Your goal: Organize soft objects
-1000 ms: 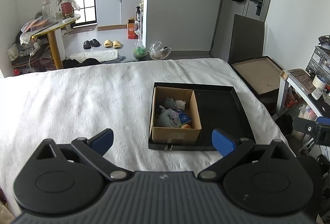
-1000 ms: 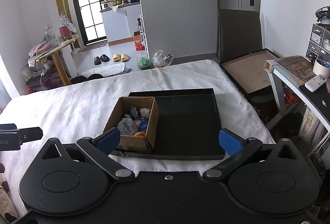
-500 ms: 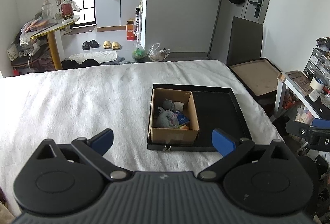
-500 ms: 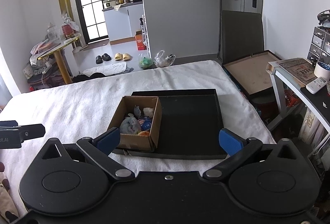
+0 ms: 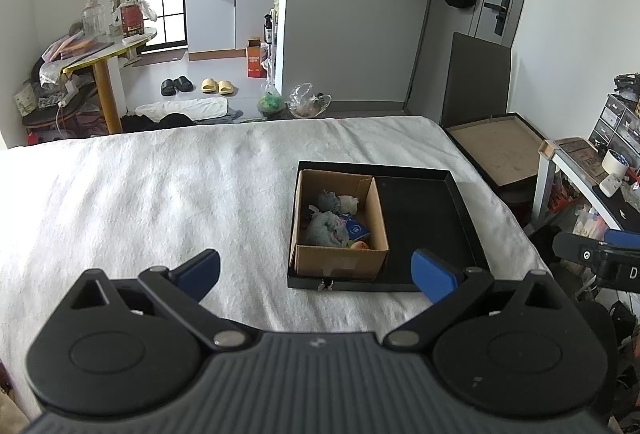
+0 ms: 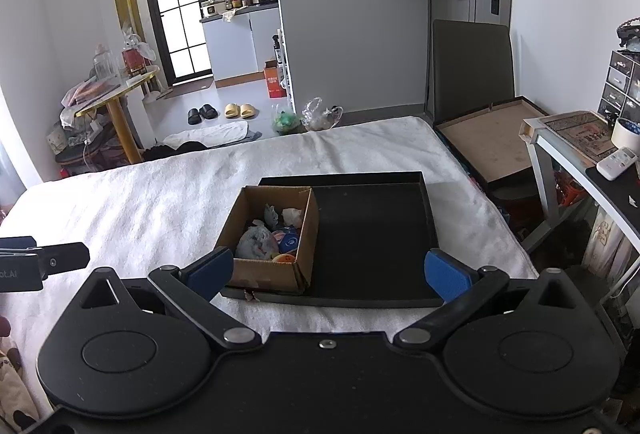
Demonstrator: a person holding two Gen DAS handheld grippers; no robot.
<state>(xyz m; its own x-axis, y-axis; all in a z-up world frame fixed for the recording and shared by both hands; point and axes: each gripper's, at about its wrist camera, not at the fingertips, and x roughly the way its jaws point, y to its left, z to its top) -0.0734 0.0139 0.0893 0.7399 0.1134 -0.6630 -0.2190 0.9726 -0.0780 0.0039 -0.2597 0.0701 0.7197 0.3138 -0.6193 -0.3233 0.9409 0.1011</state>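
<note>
Over the last second both views are shifted only slightly: left gripper [image 5: 316,270] and right gripper [image 6: 328,270] are held apart and empty, the soft toys [image 5: 332,220] lying in the box [image 5: 340,260] at the tray's [image 5: 424,222] left edge.

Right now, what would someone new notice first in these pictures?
Probably the cardboard box of soft toys, sitting in the left part of a black tray on the white bedspread. Both grippers, left gripper and right gripper, hover open and empty before it.
</note>
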